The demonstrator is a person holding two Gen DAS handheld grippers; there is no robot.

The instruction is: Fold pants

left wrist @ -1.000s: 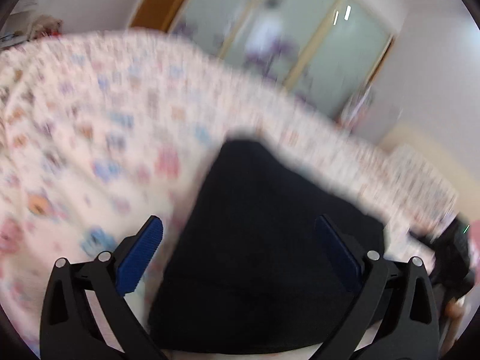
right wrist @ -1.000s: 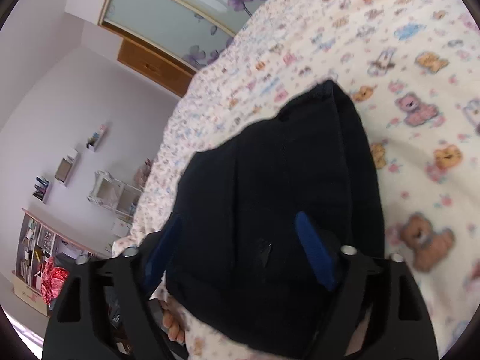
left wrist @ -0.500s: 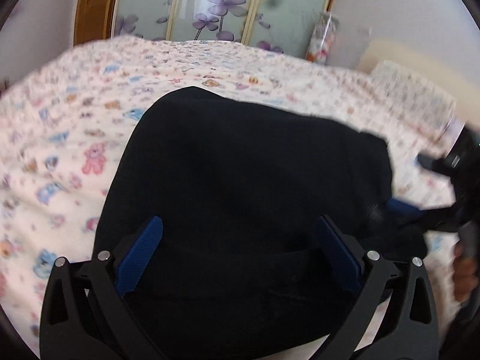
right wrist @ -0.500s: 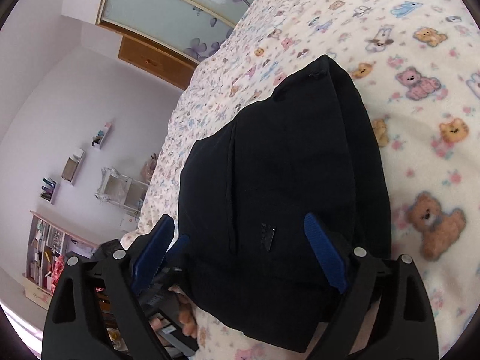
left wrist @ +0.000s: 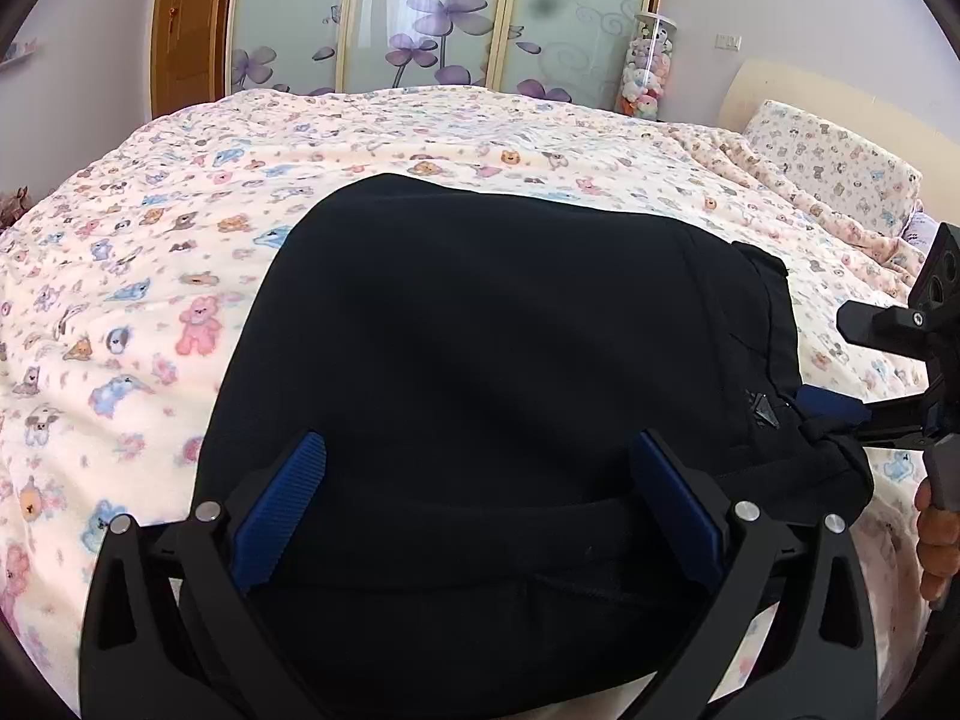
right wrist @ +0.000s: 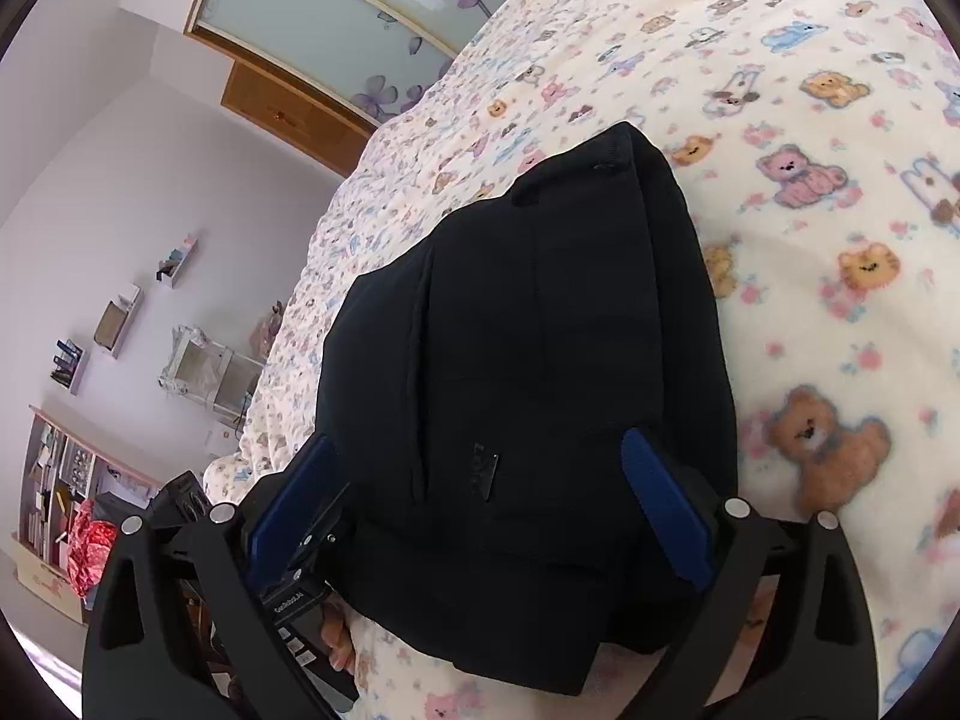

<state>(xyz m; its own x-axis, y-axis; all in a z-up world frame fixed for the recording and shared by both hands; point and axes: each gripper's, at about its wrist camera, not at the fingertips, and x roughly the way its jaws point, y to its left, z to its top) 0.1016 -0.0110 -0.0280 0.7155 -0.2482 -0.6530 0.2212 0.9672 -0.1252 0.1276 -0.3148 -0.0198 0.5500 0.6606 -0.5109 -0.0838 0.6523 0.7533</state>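
Black pants [left wrist: 492, 360] lie folded into a compact stack on the bear-print bedspread [left wrist: 150, 252]. My left gripper [left wrist: 474, 498] is open, its blue pads spread wide over the near edge of the stack, holding nothing. My right gripper [right wrist: 480, 498] is open too, its pads straddling the stack's near end where a small label [right wrist: 483, 471] shows. The right gripper also shows in the left wrist view [left wrist: 888, 384] at the stack's right corner. The pants also fill the middle of the right wrist view [right wrist: 528, 330].
A pillow [left wrist: 834, 162] and headboard [left wrist: 840, 96] lie at the right. Sliding wardrobe doors with purple flowers [left wrist: 432, 18] stand behind the bed, beside a jar of plush toys [left wrist: 648, 72]. Shelves and a small cart [right wrist: 204, 372] stand along the left wall.
The left wrist view has swung round and levelled onto the folded pants. The right gripper's jaws have widened and sit lower on the stack. The pants stay in place.
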